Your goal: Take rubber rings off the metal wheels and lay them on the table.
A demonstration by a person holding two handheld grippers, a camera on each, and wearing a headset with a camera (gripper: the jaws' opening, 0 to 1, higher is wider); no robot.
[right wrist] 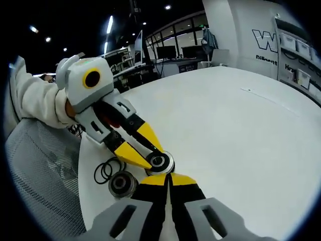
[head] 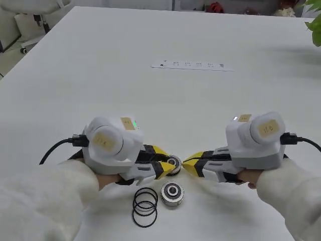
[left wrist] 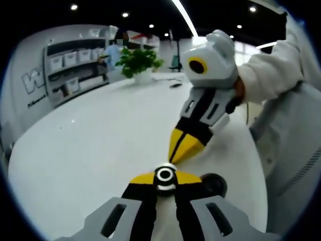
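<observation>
My left gripper is shut on a small metal wheel, held just above the white table. My right gripper points at it from the right. Its jaws are shut, with the tips against the wheel's rim. I cannot tell whether a ring is pinched. A second metal wheel lies on the table near me. Several black rubber rings lie overlapped beside it.
A white power strip lies flat at mid-table. A green plant stands at the far right edge. An office chair is off the far left corner. A person's white sleeves frame the near edge.
</observation>
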